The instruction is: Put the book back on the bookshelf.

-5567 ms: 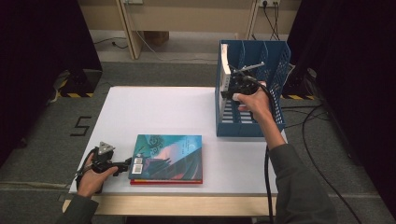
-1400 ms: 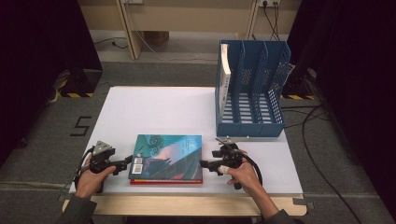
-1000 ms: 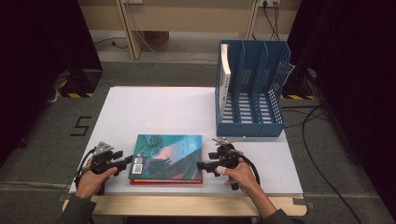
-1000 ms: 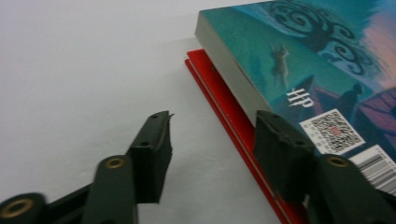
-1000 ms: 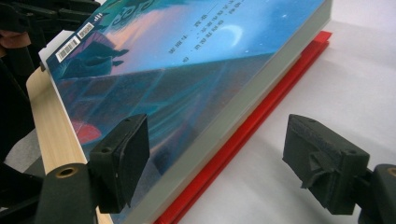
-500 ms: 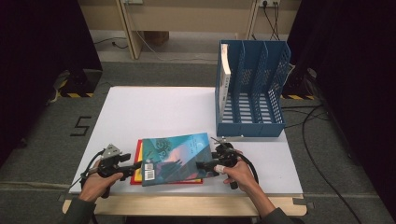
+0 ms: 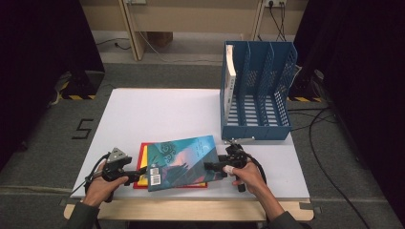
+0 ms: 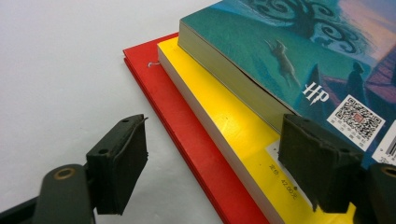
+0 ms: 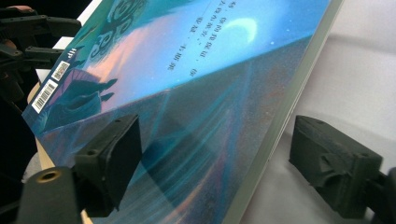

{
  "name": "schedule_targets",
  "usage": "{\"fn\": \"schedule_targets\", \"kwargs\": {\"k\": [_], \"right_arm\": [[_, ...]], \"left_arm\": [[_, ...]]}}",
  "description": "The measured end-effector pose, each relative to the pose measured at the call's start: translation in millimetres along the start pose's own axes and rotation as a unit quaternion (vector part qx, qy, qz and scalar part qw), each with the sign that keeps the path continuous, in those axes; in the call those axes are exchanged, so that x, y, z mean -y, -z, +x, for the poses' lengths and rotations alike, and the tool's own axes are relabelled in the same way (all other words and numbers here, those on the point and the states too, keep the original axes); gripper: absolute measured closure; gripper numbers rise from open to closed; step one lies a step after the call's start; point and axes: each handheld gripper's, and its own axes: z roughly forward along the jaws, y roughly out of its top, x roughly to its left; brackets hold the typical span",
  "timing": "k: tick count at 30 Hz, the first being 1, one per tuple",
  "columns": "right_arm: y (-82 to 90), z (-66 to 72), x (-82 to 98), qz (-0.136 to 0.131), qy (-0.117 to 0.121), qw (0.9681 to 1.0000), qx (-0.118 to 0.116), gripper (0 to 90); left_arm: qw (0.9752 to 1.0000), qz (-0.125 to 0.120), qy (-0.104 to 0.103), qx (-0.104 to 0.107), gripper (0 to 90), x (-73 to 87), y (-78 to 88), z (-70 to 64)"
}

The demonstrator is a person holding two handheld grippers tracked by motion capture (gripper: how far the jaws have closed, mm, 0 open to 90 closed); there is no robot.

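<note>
Teal book [image 7: 184,162] atop the yellow book [image 8: 233,126] and red book [image 8: 187,135], near the counter's [image 7: 157,109] front edge. Right gripper [image 7: 220,165] straddles the teal book's raised right edge, jaws wide, pads apparently not pressing; close squarely before lifting toward the blue rack [image 7: 255,90]. Left gripper [image 7: 133,171], jaws just opening and empty, lies level at the stack's left side, forearm low.

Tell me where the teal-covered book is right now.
In the high view the teal-covered book lies skewed atop a yellow book and a red book near the table's front edge, between the left gripper and right gripper.
</note>
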Motion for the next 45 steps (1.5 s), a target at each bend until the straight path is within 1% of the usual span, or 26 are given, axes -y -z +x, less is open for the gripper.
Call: {"fn": "schedule_targets", "kwargs": {"k": [4, 7, 8, 9, 10, 11, 13, 14, 16, 20, 22, 24, 25, 26, 27, 28, 30, 32, 34, 35, 36, 39, 41, 42, 43, 45], "right_arm": [[-2.9, -2.7, -0.5, 0.003, -0.015, 0.9998, -0.011, 16.5], [-6.8, -4.0, -0.8, 0.005, -0.023, 0.9994, -0.025, 16.6], [-8.0, -4.4, -1.0, 0.006, -0.022, 0.9993, -0.031, 16.6], [-9.1, -4.0, -1.5, 0.005, -0.020, 0.9993, -0.032, 18.5], [-9.2, -3.0, -2.0, 0.005, -0.019, 0.9991, -0.039, 21.7], [-9.1, -2.2, -2.6, 0.004, -0.010, 0.9992, -0.037, 21.9], [-8.1, -0.5, -3.6, 0.004, -0.004, 0.9994, -0.033, 23.8], [-6.6, -0.2, -3.8, 0.003, -0.003, 0.9995, -0.032, 26.4], [-2.5, 0.0, -4.5, -0.007, 0.002, 0.9996, -0.027, 34.8], [4.8, 4.3, -6.4, -0.022, 0.041, 0.9988, -0.013, 46.2], [7.9, 6.7, -8.6, -0.033, 0.047, 0.9983, -0.010, 51.7], [12.3, 6.8, -11.2, -0.056, 0.040, 0.9974, -0.021, 55.9], [14.7, 6.1, -13.4, -0.067, 0.041, 0.9964, -0.032, 57.9], [18.0, 6.0, -15.9, -0.077, 0.037, 0.9954, -0.044, 59.6], [20.9, 6.0, -19.0, -0.085, 0.037, 0.9942, -0.054, 60.8], [23.6, 6.7, -22.6, -0.086, 0.040, 0.9937, -0.060, 61.2], [27.1, 10.2, -30.3, -0.072, 0.045, 0.9949, -0.055, 61.0], [27.5, 12.5, -37.2, -0.053, 0.034, 0.9961, -0.063, 61.3], [25.7, 16.6, -42.4, -0.038, 0.023, 0.9966, -0.070, 62.3], [25.1, 19.4, -45.2, -0.035, 0.027, 0.9968, -0.066, 62.8], [25.3, 22.3, -48.3, -0.033, 0.037, 0.9968, -0.063, 63.2], [28.5, 28.9, -57.3, -0.031, 0.048, 0.9970, -0.053, 66.0], [30.6, 33.5, -63.3, -0.028, 0.065, 0.9965, -0.043, 67.1], [32.1, 36.4, -66.1, -0.028, 0.070, 0.9964, -0.038, 67.7], [33.5, 38.7, -69.4, -0.025, 0.072, 0.9963, -0.038, 68.3], [36.8, 43.0, -75.8, -0.030, 0.080, 0.9957, -0.037, 70.0]], "left_arm": [[1.0000, 0.003, 0.001, 0.000, 21.0, 0.0, -0.7, 0.2], [1.0000, 0.003, 0.002, 0.000, 20.9, 0.2, -0.9, 0.4], [1.0000, 0.003, 0.001, 0.000, 20.7, 0.2, -1.0, 0.5], [1.0000, 0.003, 0.002, 0.000, 20.6, 0.3, -1.0, 0.4], [1.0000, 0.003, 0.002, -0.001, 20.5, 0.4, -1.0, 0.4], [1.0000, 0.003, 0.002, 0.000, 20.4, 0.4, -1.1, 0.4], [1.0000, 0.003, 0.004, 0.000, 20.1, 0.7, -1.4, 0.6], [1.0000, 0.003, 0.006, 0.000, 20.0, 0.9, -1.5, 0.7], [1.0000, 0.002, 0.009, 0.001, 20.0, 1.3, -1.7, 0.8], [1.0000, 0.002, 0.008, 0.002, 20.5, 1.6, -1.7, 1.0], [0.9999, 0.001, 0.013, 0.006, 21.8, 1.9, -1.7, 1.4], [0.9999, 0.000, 0.012, 0.008, 22.7, 2.2, -1.6, 1.3], [0.9999, -0.001, 0.010, 0.010, 23.3, 2.1, -1.8, 0.9], [0.9999, -0.002, 0.006, 0.009, 23.9, 1.7, -1.9, 0.2], [0.9999, -0.004, 0.003, 0.009, 24.6, 1.4, -2.2, -1.0], [0.9999, -0.005, -0.001, 0.009, 25.9, 1.1, -2.5, -2.2], [0.9999, -0.008, -0.005, 0.011, 29.3, 0.5, -3.2, -5.1], [0.9998, -0.010, -0.010, 0.012, 32.5, 0.0, -3.7, -7.1], [0.9998, -0.013, -0.013, 0.012, 33.2, -0.1, -4.7, -8.4], [0.9997, -0.012, -0.015, 0.012, 33.2, -0.3, -4.7, -8.9], [0.9997, -0.014, -0.015, 0.012, 33.2, -0.3, -4.9, -9.1], [0.9997, -0.015, -0.017, 0.013, 32.9, -0.2, -5.5, -9.5], [0.9996, -0.015, -0.020, 0.014, 32.5, -0.3, -6.0, -10.0], [0.9996, -0.017, -0.020, 0.011, 31.1, -0.3, -6.6, -10.2], [0.9997, -0.018, -0.018, 0.007, 27.5, -0.3, -7.5, -9.8], [0.9999, -0.011, -0.008, 0.002, 17.4, -0.7, -8.9, -7.7]]}}
